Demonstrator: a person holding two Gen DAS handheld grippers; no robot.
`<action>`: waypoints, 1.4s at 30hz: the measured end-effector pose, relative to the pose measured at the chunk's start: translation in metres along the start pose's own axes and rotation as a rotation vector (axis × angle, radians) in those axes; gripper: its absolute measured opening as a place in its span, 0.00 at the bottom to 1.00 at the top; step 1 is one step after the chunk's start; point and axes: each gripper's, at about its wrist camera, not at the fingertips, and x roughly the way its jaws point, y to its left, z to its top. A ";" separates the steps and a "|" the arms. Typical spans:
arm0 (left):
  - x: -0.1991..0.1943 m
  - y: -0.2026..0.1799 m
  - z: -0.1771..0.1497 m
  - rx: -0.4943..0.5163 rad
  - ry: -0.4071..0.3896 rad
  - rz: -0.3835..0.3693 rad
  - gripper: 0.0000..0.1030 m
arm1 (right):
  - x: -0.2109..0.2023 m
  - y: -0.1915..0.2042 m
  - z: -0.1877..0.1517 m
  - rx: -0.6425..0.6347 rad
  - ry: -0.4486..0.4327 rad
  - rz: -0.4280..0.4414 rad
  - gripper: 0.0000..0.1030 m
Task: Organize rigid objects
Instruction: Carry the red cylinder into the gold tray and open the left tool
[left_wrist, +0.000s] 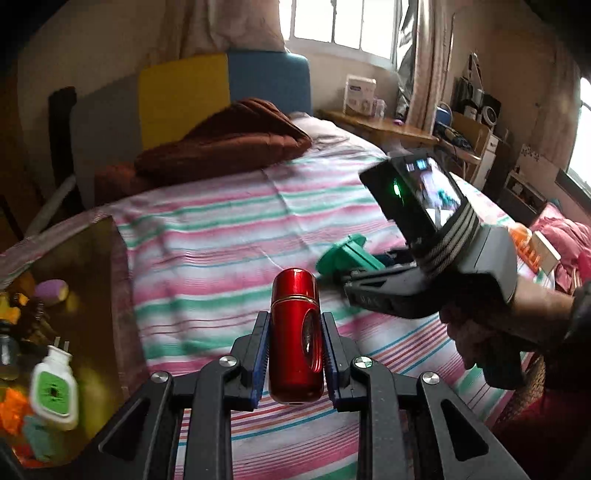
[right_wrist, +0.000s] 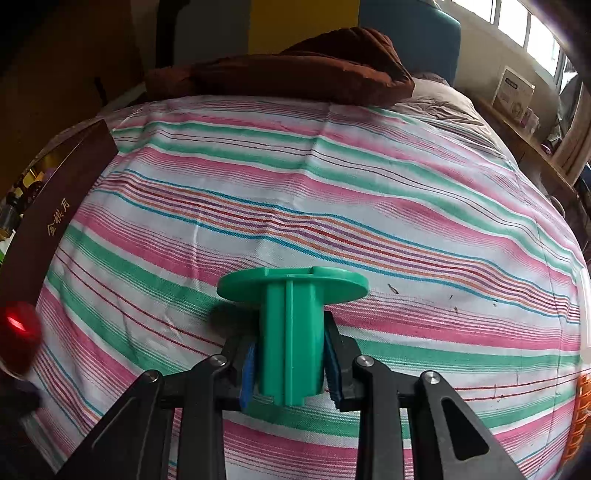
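My left gripper (left_wrist: 295, 332) is shut on a shiny red cylinder (left_wrist: 294, 332), held above the striped bedsheet (left_wrist: 207, 240). Its blue pads press the cylinder's two sides. In the right wrist view, my right gripper (right_wrist: 290, 354) is shut on a green plastic spool (right_wrist: 290, 332) with a round flange at its far end. The left wrist view shows the right gripper (left_wrist: 351, 284) off to the right, a hand around its handle, with the green spool (left_wrist: 345, 256) sticking out toward the left. The red cylinder (right_wrist: 18, 332) appears blurred at the left edge of the right wrist view.
A box with a gold inside (left_wrist: 92, 266) sits at the left on the bed and holds several small items, among them a white and green plug (left_wrist: 53, 391). A brown blanket (left_wrist: 221, 144) lies at the head of the bed. A wooden bedside shelf (left_wrist: 384, 129) stands far right.
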 end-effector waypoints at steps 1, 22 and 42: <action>-0.003 0.002 0.002 -0.007 -0.005 0.005 0.25 | 0.000 0.001 0.000 -0.004 -0.003 -0.004 0.29; -0.047 0.045 -0.006 -0.112 -0.049 0.042 0.26 | -0.003 0.003 -0.002 -0.010 -0.045 -0.018 0.29; -0.088 0.102 -0.033 -0.226 -0.051 0.095 0.26 | -0.004 0.010 -0.003 -0.045 -0.046 -0.050 0.29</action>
